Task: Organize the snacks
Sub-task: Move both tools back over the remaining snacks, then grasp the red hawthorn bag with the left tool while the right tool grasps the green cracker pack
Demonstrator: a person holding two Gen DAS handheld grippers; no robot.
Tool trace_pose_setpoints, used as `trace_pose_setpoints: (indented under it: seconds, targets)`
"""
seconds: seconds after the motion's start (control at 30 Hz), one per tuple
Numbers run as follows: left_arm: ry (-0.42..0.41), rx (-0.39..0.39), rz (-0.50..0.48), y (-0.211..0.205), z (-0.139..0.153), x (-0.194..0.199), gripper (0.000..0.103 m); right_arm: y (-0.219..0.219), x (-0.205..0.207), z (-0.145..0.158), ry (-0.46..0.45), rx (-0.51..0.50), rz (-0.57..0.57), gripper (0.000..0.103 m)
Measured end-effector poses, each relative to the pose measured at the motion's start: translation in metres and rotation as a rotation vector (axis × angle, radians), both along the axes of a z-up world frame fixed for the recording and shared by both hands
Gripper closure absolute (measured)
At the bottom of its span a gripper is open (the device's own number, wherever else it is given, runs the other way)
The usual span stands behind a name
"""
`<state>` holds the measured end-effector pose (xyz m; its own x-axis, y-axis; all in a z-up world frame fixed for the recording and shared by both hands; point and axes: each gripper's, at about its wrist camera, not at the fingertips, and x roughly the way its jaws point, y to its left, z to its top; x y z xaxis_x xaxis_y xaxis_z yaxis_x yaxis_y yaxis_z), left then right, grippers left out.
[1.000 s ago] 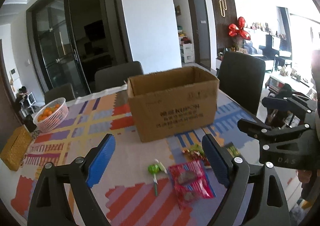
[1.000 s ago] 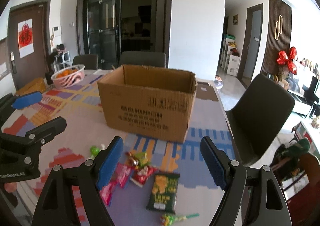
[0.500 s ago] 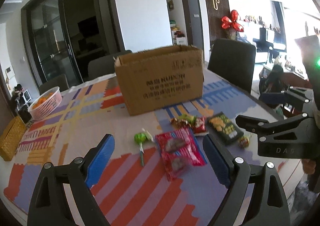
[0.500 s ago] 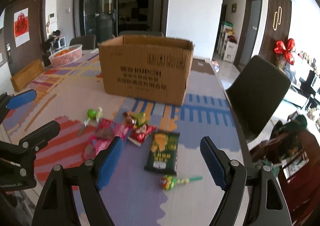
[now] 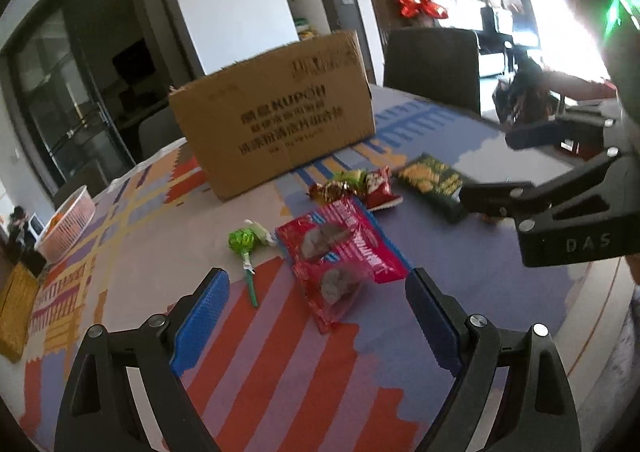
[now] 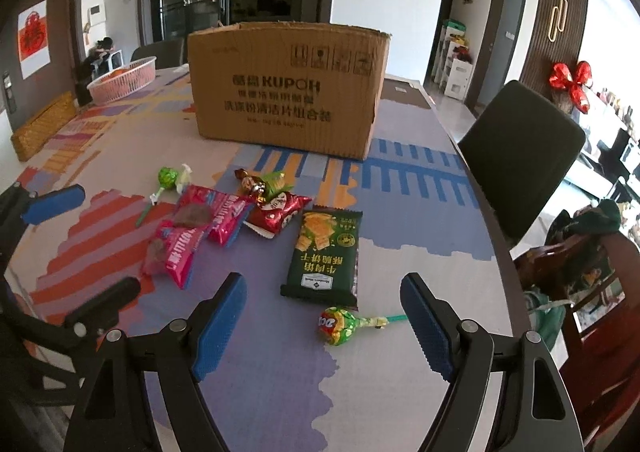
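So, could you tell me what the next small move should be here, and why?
Probably lower the open right gripper over the lollipop and close on it. It lies nearest, between the spread fingers, and every snack is still on the table in front of the cardboard box.

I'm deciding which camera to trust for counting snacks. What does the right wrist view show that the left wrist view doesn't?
Only the right wrist view shows the whole lollipop lying between the open right gripper fingers; in the left view that spot is mostly hidden behind the right gripper.

Only the left wrist view shows the open left gripper lined up before the red packet.

Both show the box, green lollipop, red packet, green packet, small candies and pink basket.
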<state>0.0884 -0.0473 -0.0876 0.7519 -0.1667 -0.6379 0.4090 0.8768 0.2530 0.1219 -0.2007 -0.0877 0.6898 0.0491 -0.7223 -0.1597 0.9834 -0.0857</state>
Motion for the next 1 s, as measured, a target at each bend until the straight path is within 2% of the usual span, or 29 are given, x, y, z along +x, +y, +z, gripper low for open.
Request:
trace_pose_setpoints:
  seconds: [0.2,0.27,0.53,0.6,0.67,0.83,1.0]
  targets:
    - [0.067,0.002,-0.048,-0.001,-0.013,0.018,0.014,0.006,0.012,-0.010,0.011,-0.015,-0.002,0.023]
    - [0.079,0.000,-0.052,-0.001,-0.015,0.024,0.018,0.007,0.016,-0.012,0.019,-0.012,-0.005,0.023]
    - [0.084,0.023,-0.094,-0.011,-0.020,0.036,0.028,0.004,0.030,-0.021,0.040,-0.012,-0.017,0.023]
    - [0.092,0.015,-0.092,-0.013,-0.020,0.039,0.033,0.002,0.033,-0.023,0.050,0.002,-0.024,0.023]
    - [0.113,0.001,-0.085,-0.014,-0.020,0.042,0.042,-0.001,0.036,-0.024,0.053,0.016,-0.030,0.023]
    - [0.164,-0.062,-0.064,-0.011,-0.022,0.045,0.057,-0.006,0.045,-0.027,0.067,0.046,-0.049,0.023]
    - [0.193,-0.096,-0.033,-0.011,-0.023,0.046,0.065,-0.003,0.056,-0.031,0.066,0.035,-0.044,0.024]
